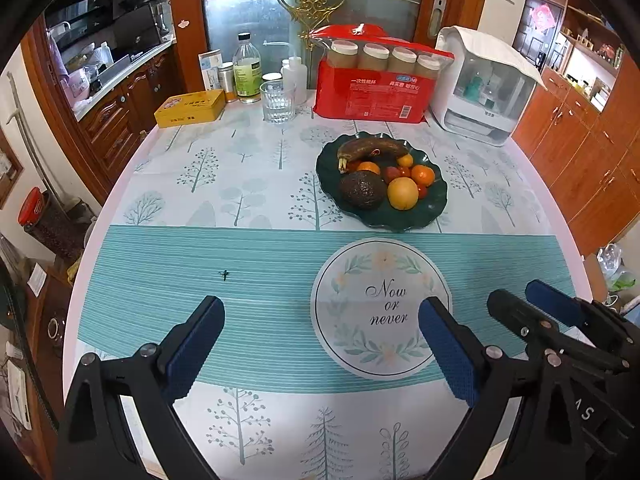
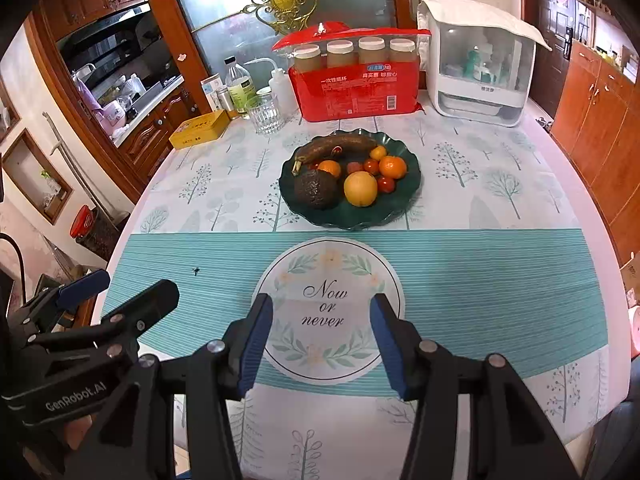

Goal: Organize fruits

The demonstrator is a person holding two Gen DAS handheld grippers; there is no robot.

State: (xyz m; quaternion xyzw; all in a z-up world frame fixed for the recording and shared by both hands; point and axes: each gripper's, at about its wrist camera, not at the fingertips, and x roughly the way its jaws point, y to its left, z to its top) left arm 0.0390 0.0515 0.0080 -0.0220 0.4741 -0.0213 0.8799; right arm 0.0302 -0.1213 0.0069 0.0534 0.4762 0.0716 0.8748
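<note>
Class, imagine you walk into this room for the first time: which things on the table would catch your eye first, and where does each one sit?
The dark green plate near the table's middle stands out first, heaped with a brown banana, an avocado and oranges. Behind it, against the glass door, sits a bright red pack of paper cups, with a white appliance to its right. Nearest the cameras, both open grippers hang empty over the round "Now or never" print.

Open tablecloth [image 1: 248,264] all across near and left side, free approach to fruit plate [image 1: 436,204] from front; behind it blocked by glass [image 1: 277,102], bottles [image 1: 248,68], yellow tin [image 1: 190,108], red pack [image 1: 376,88], white box [image 1: 486,92].
</note>
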